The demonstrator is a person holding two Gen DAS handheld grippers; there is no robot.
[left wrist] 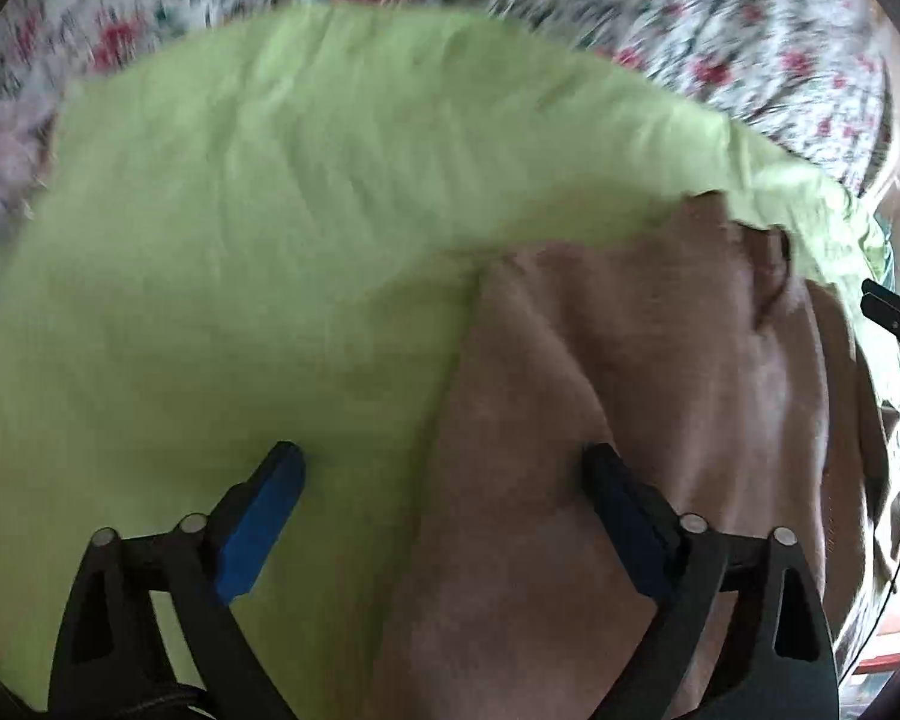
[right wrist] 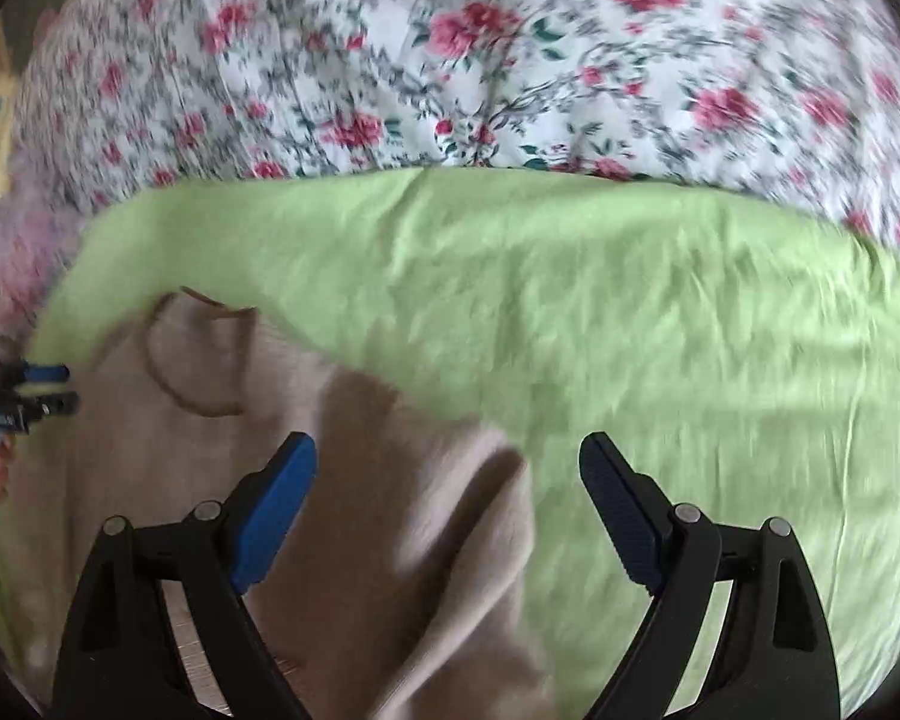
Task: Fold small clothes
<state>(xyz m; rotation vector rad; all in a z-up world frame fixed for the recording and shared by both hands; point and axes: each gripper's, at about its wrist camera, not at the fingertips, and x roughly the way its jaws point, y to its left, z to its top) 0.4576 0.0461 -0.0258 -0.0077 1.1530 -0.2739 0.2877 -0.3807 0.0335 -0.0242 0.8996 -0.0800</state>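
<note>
A beige knitted top (left wrist: 600, 420) lies on a light green cloth (left wrist: 240, 240). Its neckline (left wrist: 768, 264) shows at the upper right of the left wrist view. My left gripper (left wrist: 444, 474) is open and empty, just above the top's left edge. In the right wrist view the same top (right wrist: 360, 480) lies at the lower left, with its neckline (right wrist: 204, 354) further left. My right gripper (right wrist: 447, 468) is open and empty over the top's right edge. Each gripper shows at the edge of the other's view: the right one (left wrist: 888, 312) and the left one (right wrist: 42, 387). Both views are blurred by motion.
The green cloth (right wrist: 630, 312) lies on a white bedspread with red flowers (right wrist: 480, 60), which fills the far side of both views (left wrist: 750, 30). A pale pink fabric (right wrist: 6, 264) lies at the far left.
</note>
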